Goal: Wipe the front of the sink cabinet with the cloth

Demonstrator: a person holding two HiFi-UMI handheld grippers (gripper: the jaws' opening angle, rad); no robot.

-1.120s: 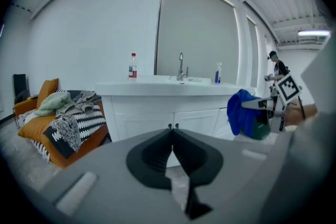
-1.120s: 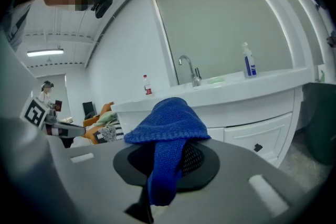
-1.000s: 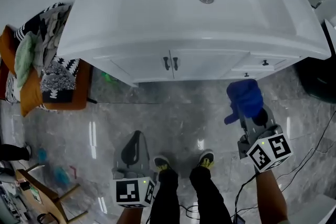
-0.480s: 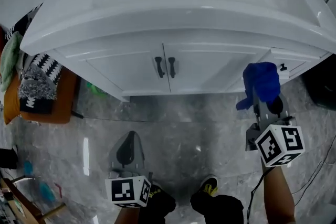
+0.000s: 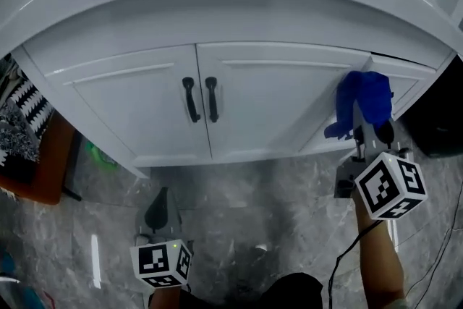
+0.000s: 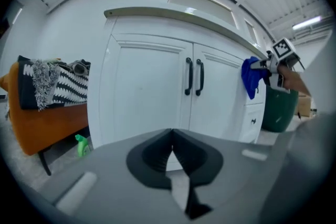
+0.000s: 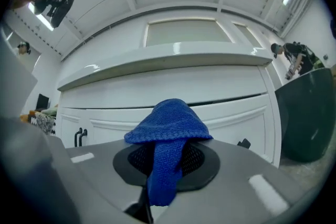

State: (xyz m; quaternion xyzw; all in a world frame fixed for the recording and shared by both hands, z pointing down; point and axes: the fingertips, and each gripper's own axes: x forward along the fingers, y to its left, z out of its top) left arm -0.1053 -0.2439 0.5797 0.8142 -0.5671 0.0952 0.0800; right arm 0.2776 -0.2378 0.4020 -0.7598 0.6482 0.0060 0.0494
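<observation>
Spanning the far side of the scene, the white sink cabinet (image 5: pixel 275 98) stood on a grey marbled floor (image 5: pixel 246 192), its two dark door handles (image 5: pixel 199 99) left of centre. The right gripper (image 5: pixel 370 134), jaws clenched on the blue cloth (image 5: pixel 365 101), held it up at the cabinet front's right end, just under the basin's rim. The left gripper (image 5: pixel 160 208) hung low and near, well apart from the cabinet, jaws pressed together on nothing.
</observation>
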